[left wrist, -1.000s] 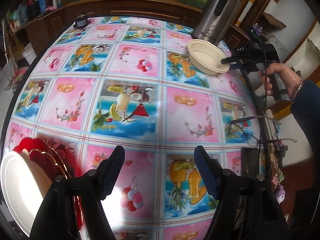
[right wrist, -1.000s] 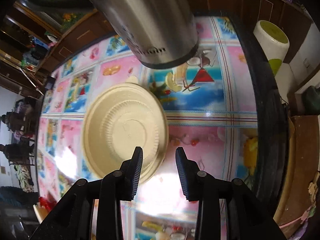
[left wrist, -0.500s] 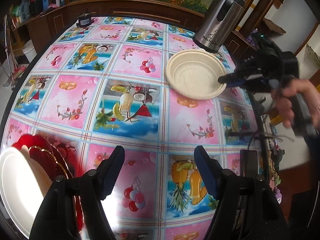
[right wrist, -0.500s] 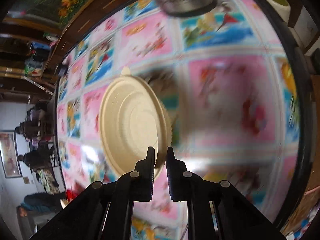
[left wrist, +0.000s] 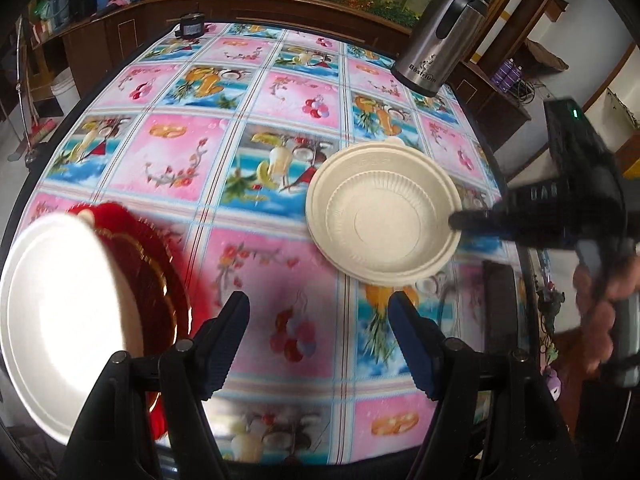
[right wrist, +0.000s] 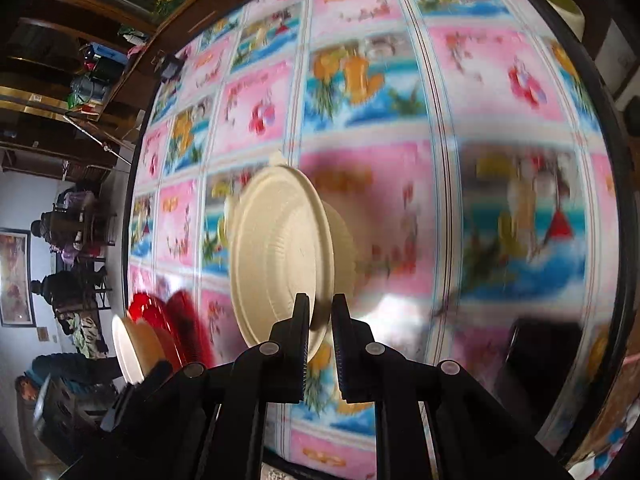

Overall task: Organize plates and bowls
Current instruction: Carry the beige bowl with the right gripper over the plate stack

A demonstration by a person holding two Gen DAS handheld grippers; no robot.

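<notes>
**A:** So where's the bowl rn?

**B:** The cream bowl [left wrist: 384, 210] is pinched at its rim by the right gripper [right wrist: 320, 322]. Fingers are nearly together w/ just the thin rim between them. In the right wrist view the bowl [right wrist: 280, 256] looks tipped up on edge over the pink-and-blue fruit-print tablecloth [left wrist: 248, 92]; can't tell if its bottom is touching the cloth. It's at the right-center of the table in the left wrist view.

**A:** And the other one?

**B:** The left gripper [left wrist: 320, 336] has its fingers set wide apart, nothing between them, just hovering over the cloth near the table's front edge. A white plate [left wrist: 60, 312] sits down-left of it, lying on top of a red plate [left wrist: 160, 264] w/ a gold rim line. Both are well apart from the bowl.

**A:** Anything else around?

**B:** A steel kettle [left wrist: 440, 36] stands at the far right corner. A small dark object [left wrist: 191, 26] sits at the far edge, too small to tell what. The person's hand [left wrist: 604, 300] is on the right gripper's handle, blurry. People are seated in the bg on the right wrist view, also blurry.
</notes>
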